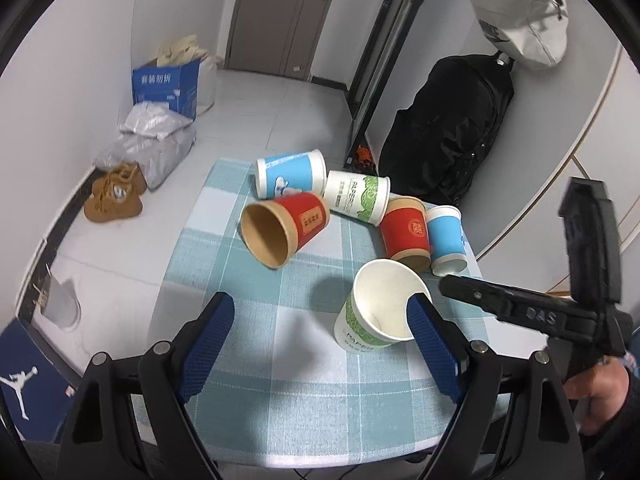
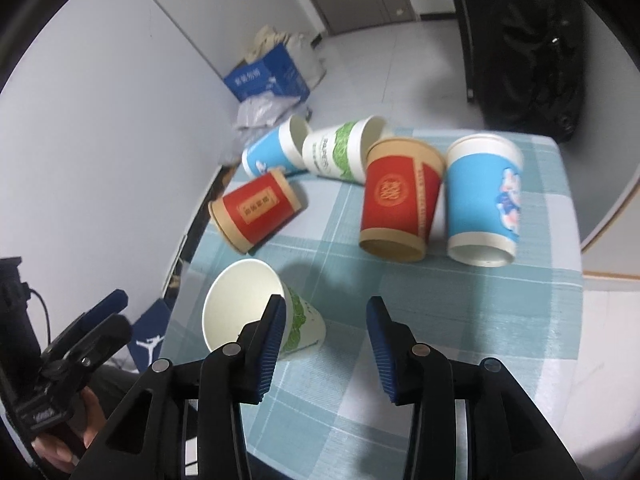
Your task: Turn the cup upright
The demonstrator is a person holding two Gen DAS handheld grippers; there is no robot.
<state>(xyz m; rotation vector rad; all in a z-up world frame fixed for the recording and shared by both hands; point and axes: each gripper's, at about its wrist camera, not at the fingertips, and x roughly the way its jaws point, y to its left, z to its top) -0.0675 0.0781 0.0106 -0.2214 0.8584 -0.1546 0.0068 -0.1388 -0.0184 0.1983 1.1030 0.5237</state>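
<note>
**Six paper cups on a checked cloth, both grippers apart**

A white and green cup (image 1: 370, 312) (image 2: 256, 312) stands mouth up, tilted, at the near edge of the blue checked tablecloth (image 1: 256, 352) (image 2: 460, 320). The left gripper (image 1: 320, 336) has its fingers spread wide, holding nothing; its right finger (image 1: 434, 344) overlaps the cup's rim in the left wrist view, though contact cannot be told. The right gripper (image 2: 326, 330) also has its fingers apart and grips nothing; its left finger (image 2: 272, 340) crosses in front of the cup's side.

Farther back, five cups lie in a cluster. A red cup (image 1: 282, 230) (image 2: 256, 210) lies on its side at the left. Behind it lie a blue cup (image 1: 290, 174) (image 2: 272, 150) and a second white and green cup (image 1: 356, 198) (image 2: 340, 150), both on their sides. To the right, a second red cup (image 1: 404, 232) (image 2: 400, 200) and a second blue cup (image 1: 448, 240) (image 2: 482, 200) sit side by side, bases toward the near edge.

On the floor at far left are a blue box (image 1: 168, 84) (image 2: 266, 74) and brown shoes (image 1: 116, 192).
</note>
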